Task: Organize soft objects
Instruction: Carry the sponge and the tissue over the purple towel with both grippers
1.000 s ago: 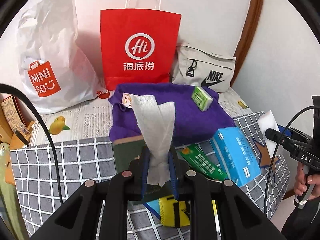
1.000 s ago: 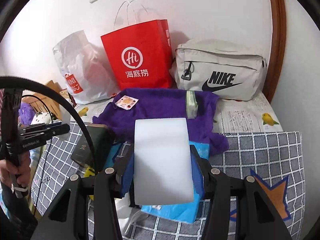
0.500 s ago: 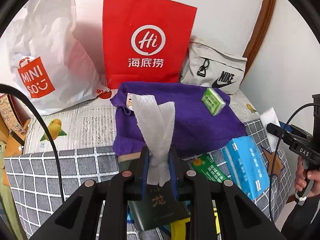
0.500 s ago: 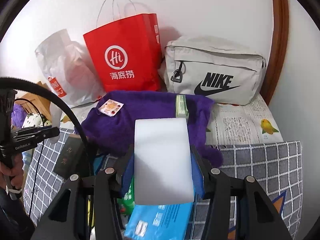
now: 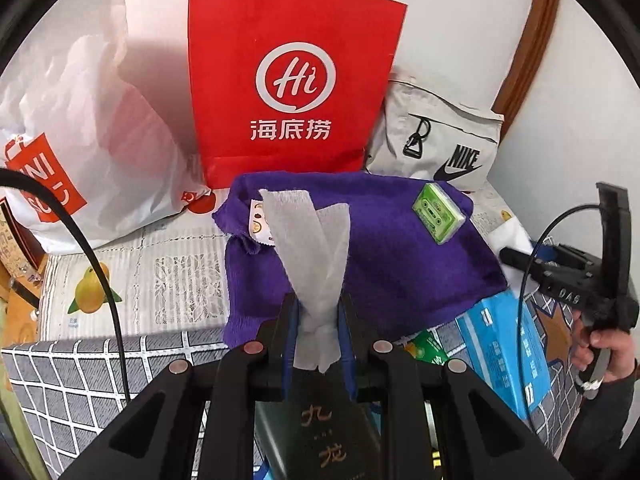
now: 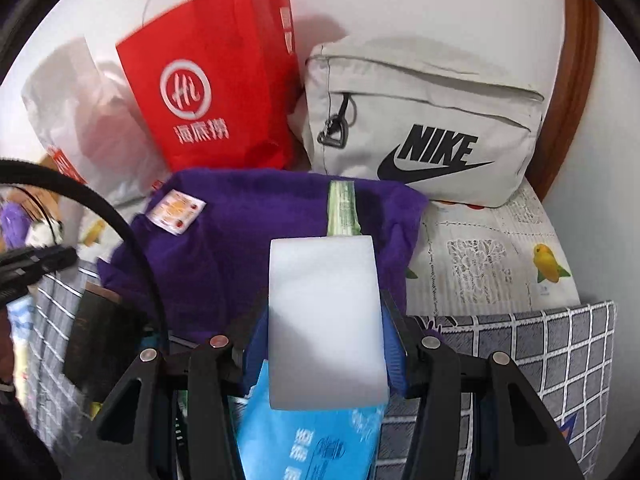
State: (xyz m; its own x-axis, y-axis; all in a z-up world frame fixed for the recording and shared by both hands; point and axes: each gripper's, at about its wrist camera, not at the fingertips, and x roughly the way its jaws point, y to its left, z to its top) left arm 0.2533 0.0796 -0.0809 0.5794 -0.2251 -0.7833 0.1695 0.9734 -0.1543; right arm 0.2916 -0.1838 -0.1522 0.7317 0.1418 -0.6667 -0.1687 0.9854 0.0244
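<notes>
Two soft items are already in hand: the left gripper (image 5: 318, 332) is clamped on a crumpled grey wipe (image 5: 312, 256) that stands upward between its jaws, and the right gripper (image 6: 326, 344) is clamped across a white sponge block (image 6: 324, 320), long axis pointing ahead. Directly beyond both lies the purple towel (image 5: 384, 252), with a green cassette (image 5: 438, 212) on it. Behind the towel stand the red paper bag (image 5: 292, 80) and grey Nike pouch (image 6: 424, 120); the right gripper looks nearer the pouch.

Between the left jaws, a crinkly grey paper-like tissue strip (image 5: 316, 256); ahead lies a fuzzy purple cloth towel (image 5: 384, 248); between the right jaws, a smooth matt white foam block (image 6: 325, 320).
</notes>
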